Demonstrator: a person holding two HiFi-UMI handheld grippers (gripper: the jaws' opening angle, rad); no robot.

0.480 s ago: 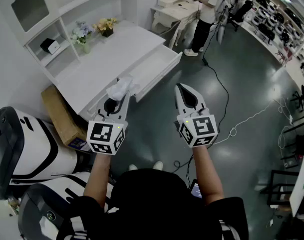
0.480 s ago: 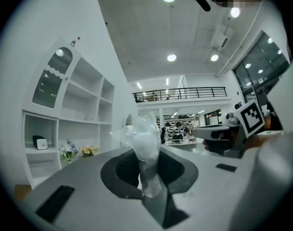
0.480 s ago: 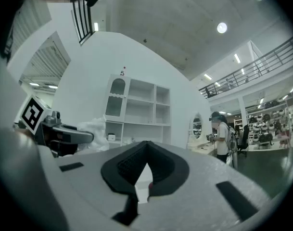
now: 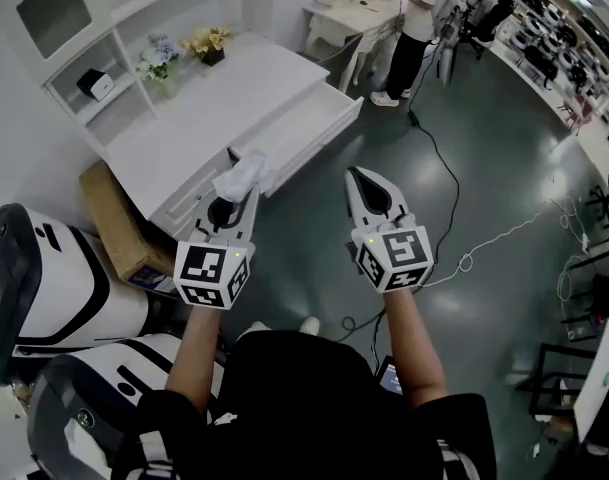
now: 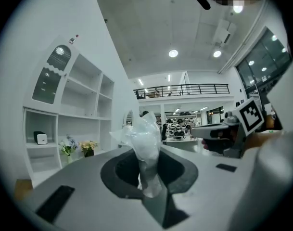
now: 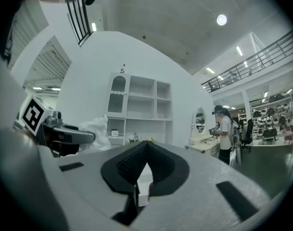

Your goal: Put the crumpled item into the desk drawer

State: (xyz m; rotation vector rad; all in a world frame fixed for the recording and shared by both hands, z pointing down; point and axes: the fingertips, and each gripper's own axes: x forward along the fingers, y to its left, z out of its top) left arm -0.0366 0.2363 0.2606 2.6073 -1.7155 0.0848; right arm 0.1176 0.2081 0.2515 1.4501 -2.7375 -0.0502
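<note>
Got the crumpled item (image 4: 238, 177) (image 5: 145, 139) pinched in the left gripper (image 4: 246, 189) (image 5: 147, 179), jaws narrow on it, up over the near corner of the open drawer (image 4: 306, 131) on the desk's (image 4: 215, 106) front edge. Holding the right gripper (image 4: 357, 175) (image 6: 145, 146) alongside, clamped together on nothing.

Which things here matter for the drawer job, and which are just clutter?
Job: crumpled clear plastic, pinched in left gripper; open desk drawer; right gripper, shut, empty.
Lying about: cardboard box; potted flowers; small device on shelf; person at far desk.
</note>
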